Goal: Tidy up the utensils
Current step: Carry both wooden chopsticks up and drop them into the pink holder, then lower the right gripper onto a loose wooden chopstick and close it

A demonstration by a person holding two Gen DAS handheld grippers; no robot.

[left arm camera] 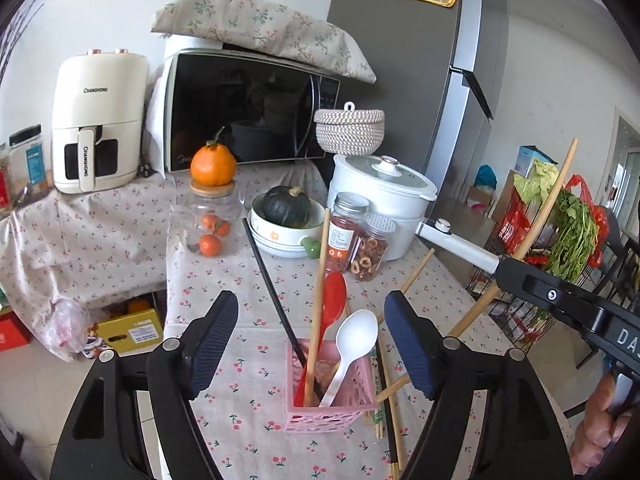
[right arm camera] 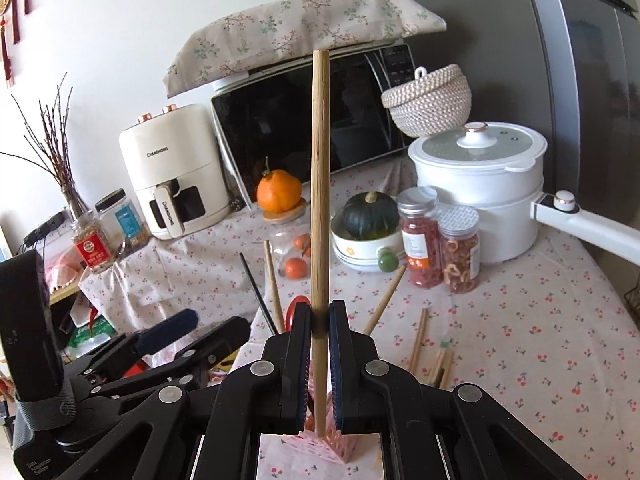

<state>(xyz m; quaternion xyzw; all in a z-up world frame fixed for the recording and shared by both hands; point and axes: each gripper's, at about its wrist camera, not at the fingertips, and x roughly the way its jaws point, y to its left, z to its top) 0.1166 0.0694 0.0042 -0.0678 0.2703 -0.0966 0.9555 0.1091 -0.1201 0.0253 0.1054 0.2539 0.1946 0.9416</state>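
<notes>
A pink perforated utensil basket [left arm camera: 330, 406] stands on the cherry-print tablecloth between my left gripper's open fingers [left arm camera: 310, 328]. It holds a red spoon [left arm camera: 334, 300], a white spoon [left arm camera: 352, 344], a wooden chopstick [left arm camera: 318, 312] and a black chopstick [left arm camera: 272, 292]. My right gripper [right arm camera: 320, 316] is shut on a long wooden chopstick [right arm camera: 320, 184], held upright with its lower end over the basket [right arm camera: 340, 446]. That chopstick also shows in the left wrist view [left arm camera: 540, 220]. Loose chopsticks [left arm camera: 390, 400] lie right of the basket.
Behind the basket stand two spice jars [left arm camera: 360, 244], a bowl with a dark squash [left arm camera: 286, 222], a glass jar of tangerines [left arm camera: 210, 224], a white pot [left arm camera: 384, 200], a microwave [left arm camera: 248, 108] and an air fryer [left arm camera: 98, 120]. A fridge [left arm camera: 420, 60] stands right.
</notes>
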